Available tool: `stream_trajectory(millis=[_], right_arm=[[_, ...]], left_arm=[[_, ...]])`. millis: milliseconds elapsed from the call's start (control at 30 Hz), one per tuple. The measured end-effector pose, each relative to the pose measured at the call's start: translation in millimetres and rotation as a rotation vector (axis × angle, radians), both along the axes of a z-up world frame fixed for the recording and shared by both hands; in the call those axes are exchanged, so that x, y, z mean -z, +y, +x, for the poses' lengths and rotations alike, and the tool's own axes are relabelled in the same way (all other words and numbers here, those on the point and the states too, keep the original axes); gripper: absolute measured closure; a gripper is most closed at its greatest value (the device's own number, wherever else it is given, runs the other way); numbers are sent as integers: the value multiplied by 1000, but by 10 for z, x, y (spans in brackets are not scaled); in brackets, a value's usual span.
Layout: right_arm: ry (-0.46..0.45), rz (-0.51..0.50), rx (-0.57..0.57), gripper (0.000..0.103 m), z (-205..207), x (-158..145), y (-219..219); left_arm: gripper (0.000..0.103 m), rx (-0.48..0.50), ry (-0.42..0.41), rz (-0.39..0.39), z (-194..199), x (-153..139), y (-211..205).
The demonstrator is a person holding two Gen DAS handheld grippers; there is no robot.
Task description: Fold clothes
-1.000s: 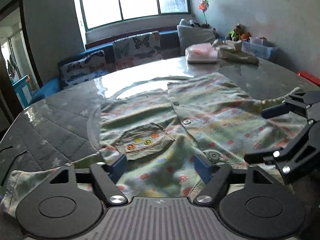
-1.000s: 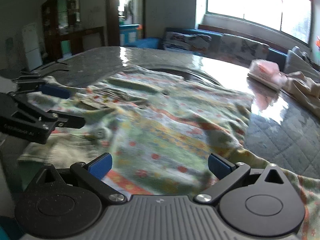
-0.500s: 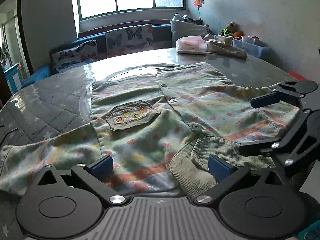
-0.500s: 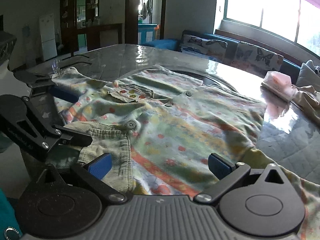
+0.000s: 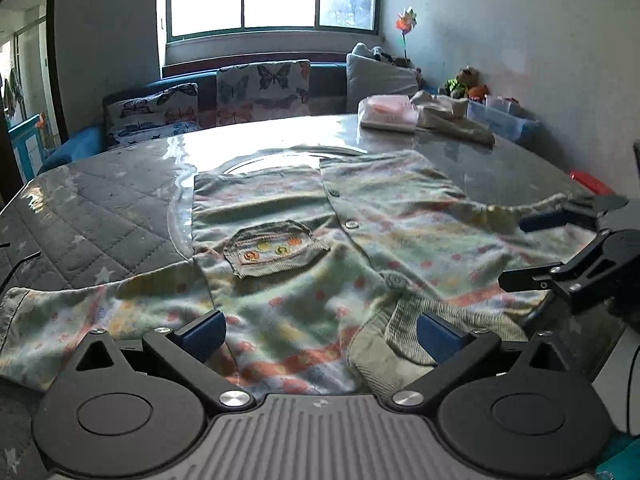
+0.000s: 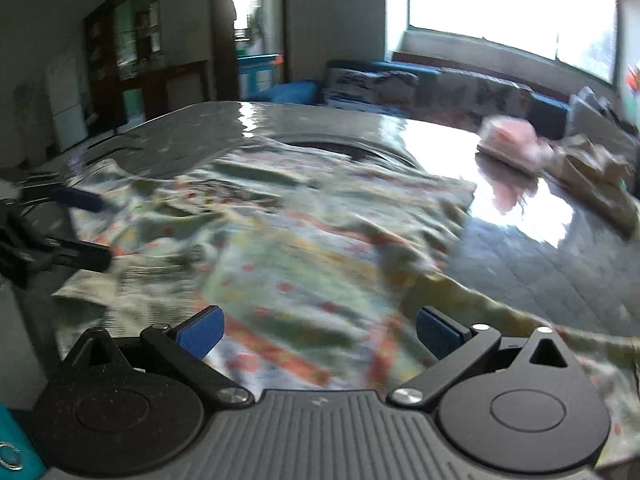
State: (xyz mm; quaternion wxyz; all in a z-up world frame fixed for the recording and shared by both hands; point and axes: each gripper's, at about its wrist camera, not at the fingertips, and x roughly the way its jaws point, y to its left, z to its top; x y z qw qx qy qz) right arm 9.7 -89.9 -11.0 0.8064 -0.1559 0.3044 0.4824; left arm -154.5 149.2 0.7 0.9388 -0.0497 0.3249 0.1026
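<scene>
A pale green child's shirt [image 5: 304,248] with orange dots, buttons and a ribbed chest pocket [image 5: 276,252] lies spread flat on the grey quilted table [image 5: 100,216]. Its ribbed collar [image 5: 404,332] is near the front edge. My left gripper [image 5: 320,336] is open and empty, hovering over the shirt's near edge. My right gripper [image 6: 320,330] is open and empty over the shirt's right side [image 6: 296,264]; it also shows in the left wrist view [image 5: 536,252]. The left gripper shows at the left of the right wrist view [image 6: 86,228]. The right view is blurred.
A pink tissue pack [image 5: 386,114] and a beige garment [image 5: 448,120] lie at the table's far right. A round glass turntable [image 5: 256,164] sits under the shirt's far edge. A sofa with butterfly cushions [image 5: 262,88] stands beyond the table. The table's front edge is close below both grippers.
Both grippers were low over the shirt a second ago, pulled back and up, and are still shifting; the right view swung and blurred. The shirt lies still, collar showing.
</scene>
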Motion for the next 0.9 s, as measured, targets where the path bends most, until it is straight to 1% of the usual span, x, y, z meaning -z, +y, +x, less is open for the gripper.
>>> stream_trajectory(millis=[67,167,300,467,733,900], right_arm=[[36,-1,50,0,111,36,-69],[79,32,114,0,255,32,-257],[47,49,172,0,433,12,-428],[62,43,261,0,740,106,-606],[47,70,343,0,1015,57,-838],[54,54,389,0,1204,138,-930]], left_arm=[[0,1,-1,-7,6,-18,8],[0,9,-2,-11,24,-42,0],[0,20,-7,-18,82,-67,-20],[0,21,-9,-28,138,-94,-35],[0,37,3,-25,248,-104,-93],[0,58,-2,-16,294,-126,-146]])
